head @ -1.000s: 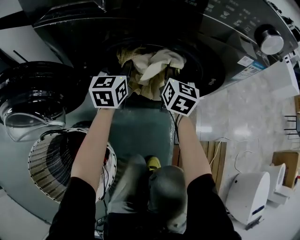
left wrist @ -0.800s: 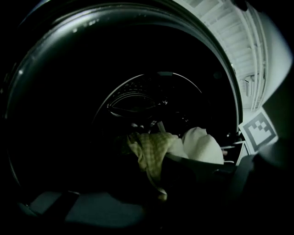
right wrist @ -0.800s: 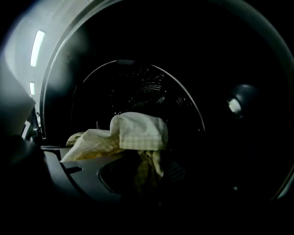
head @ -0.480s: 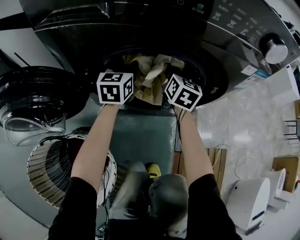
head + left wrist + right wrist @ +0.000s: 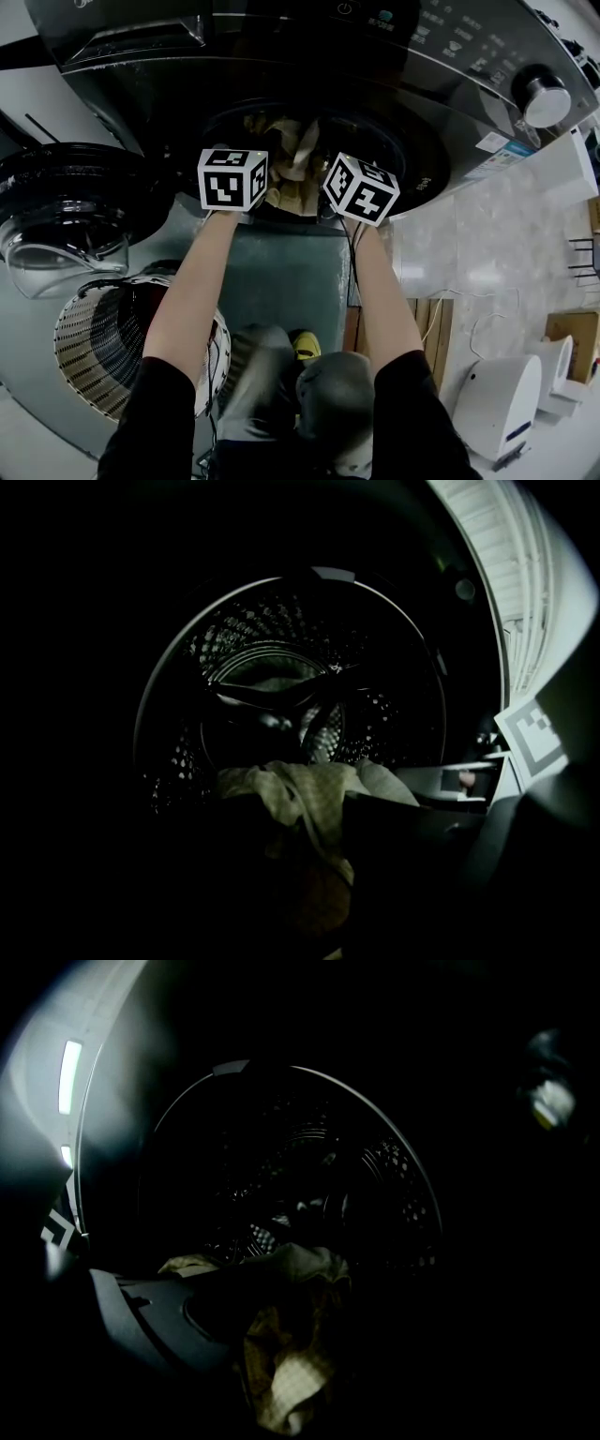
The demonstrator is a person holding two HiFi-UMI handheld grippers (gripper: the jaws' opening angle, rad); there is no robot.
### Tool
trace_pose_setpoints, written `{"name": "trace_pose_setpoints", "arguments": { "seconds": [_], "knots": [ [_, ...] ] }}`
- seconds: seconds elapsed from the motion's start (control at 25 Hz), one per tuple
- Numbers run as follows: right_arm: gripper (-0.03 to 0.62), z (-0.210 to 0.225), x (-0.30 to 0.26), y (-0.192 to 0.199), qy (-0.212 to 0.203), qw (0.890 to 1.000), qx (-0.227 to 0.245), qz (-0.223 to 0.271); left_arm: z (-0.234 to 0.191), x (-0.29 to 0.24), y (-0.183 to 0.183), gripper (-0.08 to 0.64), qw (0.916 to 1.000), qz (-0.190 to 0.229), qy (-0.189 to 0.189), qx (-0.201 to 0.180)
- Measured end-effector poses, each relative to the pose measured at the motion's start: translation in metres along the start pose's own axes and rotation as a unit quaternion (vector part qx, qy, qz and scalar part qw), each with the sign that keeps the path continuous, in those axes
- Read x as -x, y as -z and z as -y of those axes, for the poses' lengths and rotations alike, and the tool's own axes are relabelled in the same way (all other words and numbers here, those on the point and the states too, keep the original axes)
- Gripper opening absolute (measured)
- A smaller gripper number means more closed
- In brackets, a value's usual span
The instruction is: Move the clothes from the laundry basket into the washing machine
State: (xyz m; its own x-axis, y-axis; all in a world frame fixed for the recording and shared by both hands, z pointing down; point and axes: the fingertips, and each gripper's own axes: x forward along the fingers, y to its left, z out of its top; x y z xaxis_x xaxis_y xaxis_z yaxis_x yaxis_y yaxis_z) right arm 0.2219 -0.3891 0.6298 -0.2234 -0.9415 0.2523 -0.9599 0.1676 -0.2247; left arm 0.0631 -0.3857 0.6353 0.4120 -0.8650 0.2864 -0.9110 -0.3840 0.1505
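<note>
The dark washing machine (image 5: 450,103) stands with its drum mouth open. A cream and yellowish checked cloth (image 5: 291,159) lies bunched in that mouth. Both grippers reach into it side by side, with the left marker cube (image 5: 232,178) and the right marker cube (image 5: 361,190) just outside the rim. In the left gripper view, the cloth (image 5: 309,794) sags between the jaws of my left gripper (image 5: 309,855). In the right gripper view, the cloth (image 5: 286,1372) hangs loose beside the grey finger (image 5: 155,1321) of my right gripper (image 5: 300,1335). Both pairs of jaws have just been opening and stand apart around the cloth.
The round glass washer door (image 5: 61,211) hangs open at the left. A white slatted laundry basket (image 5: 89,328) stands on the floor at the lower left, beside the person's legs. A white appliance (image 5: 502,389) sits at the lower right. The perforated drum (image 5: 281,667) is dark.
Both grippers have pushed a little farther into the drum mouth. The cloth has gone in deeper, so less of its pale part shows.
</note>
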Motion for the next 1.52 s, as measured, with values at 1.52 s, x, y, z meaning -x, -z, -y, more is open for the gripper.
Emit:
{"name": "trace_pose_setpoints", "arguments": {
  "seconds": [1.52],
  "knots": [
    [0.138,-0.009,0.019,0.001,0.004,1.0,0.0,-0.007,-0.004,0.019,0.0,0.111,0.9994,0.01,-0.031,0.01]
  ]
}}
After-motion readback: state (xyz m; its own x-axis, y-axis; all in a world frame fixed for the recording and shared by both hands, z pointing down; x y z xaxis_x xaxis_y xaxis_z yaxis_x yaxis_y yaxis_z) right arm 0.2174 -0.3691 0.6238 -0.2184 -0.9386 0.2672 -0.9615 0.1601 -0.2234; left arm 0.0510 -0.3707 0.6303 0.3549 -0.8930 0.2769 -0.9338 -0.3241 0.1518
